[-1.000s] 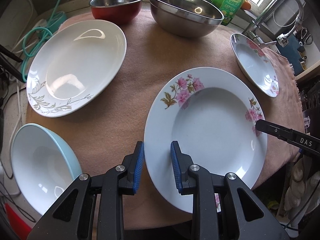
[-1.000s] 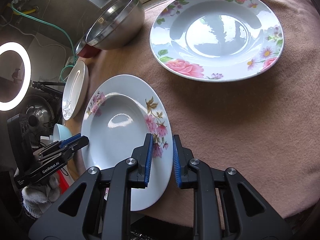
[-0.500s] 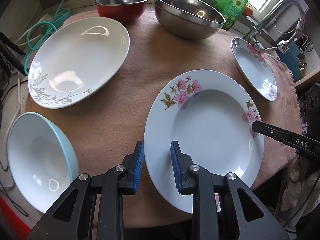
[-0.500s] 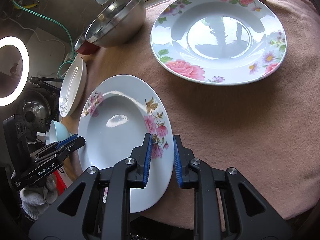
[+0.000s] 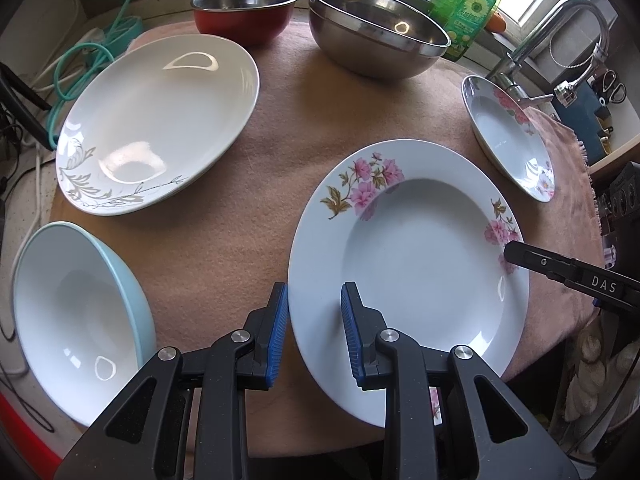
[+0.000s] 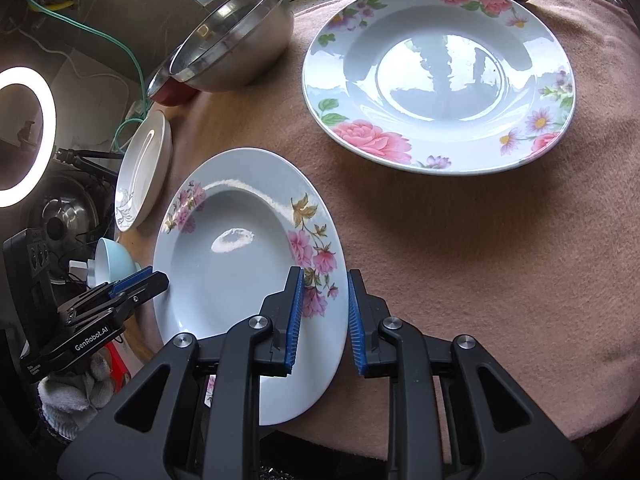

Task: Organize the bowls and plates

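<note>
A: Nearest you, your left hand-held gripper (image 5: 314, 330) grasps the left rim of the pink plate (image 5: 420, 264), one blue pad under the rim, one on top.

B: And my right?

A: Your right hand-held gripper (image 6: 322, 318) is clamped on the same plate's right rim, one pad on each face, right over the pink flowers. In the left view its tip shows at 3 o'clock of the plate.

B: Where does the plate sit?

A: At the near edge of the surface, over the pink cloth (image 5: 256, 220). It looks tilted in the right view; I cannot tell whether its underside touches the cloth.

B: What lies around it?

A: From the left view, the blue bowl (image 5: 80, 320) is at 9 o'clock of the plate, near the left edge and apart from it. The white plate (image 5: 160, 120) with grey leaves is at 10 o'clock, farther back. The rose plate (image 6: 440, 80) is at 2 o'clock, well apart, by the right edge of the cloth.

B: And at the back?

A: The steel bowl (image 5: 376, 32) is at 12 o'clock, and it looks like two nested, though I cannot be sure. The red bowl (image 5: 244, 12) stands just left of it, at 11 o'clock. Behind the steel bowl stands a green bottle (image 5: 470, 8), with the tap (image 5: 560, 36) farther right.
</note>
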The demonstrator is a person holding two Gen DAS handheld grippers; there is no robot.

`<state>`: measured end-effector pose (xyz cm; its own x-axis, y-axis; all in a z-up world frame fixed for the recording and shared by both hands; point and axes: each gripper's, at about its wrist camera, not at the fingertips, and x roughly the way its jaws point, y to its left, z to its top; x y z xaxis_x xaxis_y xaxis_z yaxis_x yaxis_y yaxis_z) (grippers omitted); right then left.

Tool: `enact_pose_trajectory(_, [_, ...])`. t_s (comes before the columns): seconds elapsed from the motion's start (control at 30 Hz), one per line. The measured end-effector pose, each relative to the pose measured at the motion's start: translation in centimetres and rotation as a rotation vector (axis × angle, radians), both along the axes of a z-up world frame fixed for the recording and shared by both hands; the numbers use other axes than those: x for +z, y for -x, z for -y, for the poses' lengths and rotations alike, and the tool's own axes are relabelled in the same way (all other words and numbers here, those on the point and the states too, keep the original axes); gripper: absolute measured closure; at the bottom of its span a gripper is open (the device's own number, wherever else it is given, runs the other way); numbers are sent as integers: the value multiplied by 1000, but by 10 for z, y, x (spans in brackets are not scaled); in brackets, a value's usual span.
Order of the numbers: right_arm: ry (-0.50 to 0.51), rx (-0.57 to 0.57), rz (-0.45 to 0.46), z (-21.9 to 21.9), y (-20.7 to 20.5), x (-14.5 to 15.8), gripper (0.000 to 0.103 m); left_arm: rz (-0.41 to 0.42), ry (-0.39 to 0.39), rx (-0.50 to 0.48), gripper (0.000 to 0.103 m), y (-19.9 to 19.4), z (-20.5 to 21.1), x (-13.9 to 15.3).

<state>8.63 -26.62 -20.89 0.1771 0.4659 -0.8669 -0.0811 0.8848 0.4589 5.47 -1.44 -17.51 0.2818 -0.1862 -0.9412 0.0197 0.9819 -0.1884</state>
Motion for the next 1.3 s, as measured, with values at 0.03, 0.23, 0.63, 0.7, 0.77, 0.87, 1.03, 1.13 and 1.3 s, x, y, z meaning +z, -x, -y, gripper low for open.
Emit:
enact_pose_trajectory(0.03, [-1, -1, -2, 0, 0, 0, 81, 1, -1, -2, 78, 0, 0, 0])
enact_pose_trajectory(0.23, [11, -6, 4, 0, 1, -1, 77, 5, -6, 2, 77, -2, 2, 3])
enact_pose_trajectory(0.63, [83, -29, 124, 20, 12, 25, 55, 99, -9, 15, 76, -7, 7, 28])
enact_pose_trajectory(0.7, [89, -49, 153, 29, 13, 33, 50, 108, -5, 13, 76, -8, 8, 30])
enact_pose_trajectory(0.77, [77, -69, 183, 39, 14, 39, 41, 115, 1, 9, 76, -10, 12, 31])
enact_pose_trajectory(0.87, [89, -89, 237, 53, 16, 49, 39, 127, 15, 10, 71, -12, 17, 33])
enact_pose_trajectory(1.03, [101, -91, 294, 71, 14, 62, 30, 159, 38, -6, 61, -18, 35, 37])
enact_pose_trajectory(1.13, [118, -89, 313, 82, 8, 68, 29, 171, 44, -15, 56, -24, 48, 39])
enact_pose_trajectory(1.3, [209, -99, 323, 97, -7, 72, 29, 212, 64, -12, 53, -36, 72, 44])
